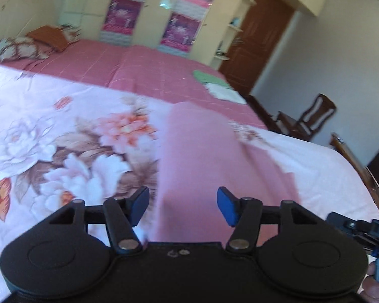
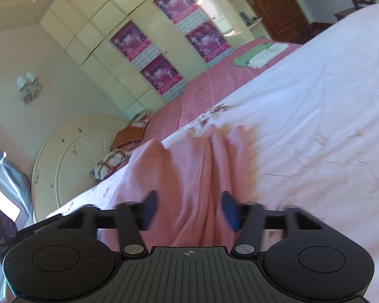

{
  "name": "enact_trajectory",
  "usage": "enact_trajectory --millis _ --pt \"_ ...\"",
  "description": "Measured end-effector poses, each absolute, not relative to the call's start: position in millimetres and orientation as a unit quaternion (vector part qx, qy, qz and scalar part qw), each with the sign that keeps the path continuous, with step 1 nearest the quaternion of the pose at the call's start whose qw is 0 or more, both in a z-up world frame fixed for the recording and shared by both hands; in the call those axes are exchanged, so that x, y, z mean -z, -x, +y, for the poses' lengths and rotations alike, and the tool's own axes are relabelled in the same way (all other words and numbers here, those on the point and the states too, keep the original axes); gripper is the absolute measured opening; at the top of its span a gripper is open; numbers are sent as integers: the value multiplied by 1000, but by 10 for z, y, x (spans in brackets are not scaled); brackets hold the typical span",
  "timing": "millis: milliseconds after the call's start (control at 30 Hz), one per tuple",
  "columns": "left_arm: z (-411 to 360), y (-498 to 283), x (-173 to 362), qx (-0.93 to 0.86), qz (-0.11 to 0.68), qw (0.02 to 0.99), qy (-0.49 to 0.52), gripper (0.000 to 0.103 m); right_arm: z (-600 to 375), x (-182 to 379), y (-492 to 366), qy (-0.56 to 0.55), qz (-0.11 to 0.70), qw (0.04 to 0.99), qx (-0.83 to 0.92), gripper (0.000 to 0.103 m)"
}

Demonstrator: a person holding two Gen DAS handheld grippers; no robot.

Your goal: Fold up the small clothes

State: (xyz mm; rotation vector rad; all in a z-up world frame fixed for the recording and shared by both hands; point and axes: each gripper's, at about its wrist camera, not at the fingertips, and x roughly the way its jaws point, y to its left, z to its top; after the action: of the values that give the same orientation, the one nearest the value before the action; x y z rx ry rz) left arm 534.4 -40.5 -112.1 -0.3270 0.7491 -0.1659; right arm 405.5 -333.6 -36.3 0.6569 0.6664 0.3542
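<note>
Lying rumpled on the floral sheet [image 1: 63,136], the pink garment [image 2: 189,176] sits between both parted, empty grippers [image 1: 183,205] [image 2: 188,210]. Pinching one ridge alone could skew the fold.

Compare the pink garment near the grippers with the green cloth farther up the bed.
The pink garment is bunched into ridges on the floral sheet; the green cloth lies flatter on the pink bedspread. The pink garment lies by itself; the green cloth sits against a white cloth. Neither is held.
</note>
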Motion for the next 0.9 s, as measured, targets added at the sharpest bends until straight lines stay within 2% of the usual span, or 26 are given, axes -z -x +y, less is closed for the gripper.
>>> enact_trajectory --millis 200,400,433,467,633,767,900 --pt "-260 -5297 1289 79 374 908 174 60 -3017 544 -4527 -240 383 873 -184 39" --pt "-202 -5342 1180 78 363 914 163 60 -2901 767 -4760 -203 414 864 -201 39" --pt "-184 -5397 1201 78 367 912 164 62 -2872 761 -4773 -193 414 867 -200 30" --pt "-176 -5433 1211 77 370 911 164 62 -2835 744 -4783 -182 412 870 -202 10" --pt "-241 -5508 1155 92 364 914 154 58 -2664 518 -4585 -92 357 910 -190 9" --pt "-494 -5605 1239 108 382 912 106 67 -2789 332 -4274 -76 299 935 -173 9" --pt "-566 -5688 1335 103 404 904 101 68 -2918 879 -4516 -119 385 901 -160 9"
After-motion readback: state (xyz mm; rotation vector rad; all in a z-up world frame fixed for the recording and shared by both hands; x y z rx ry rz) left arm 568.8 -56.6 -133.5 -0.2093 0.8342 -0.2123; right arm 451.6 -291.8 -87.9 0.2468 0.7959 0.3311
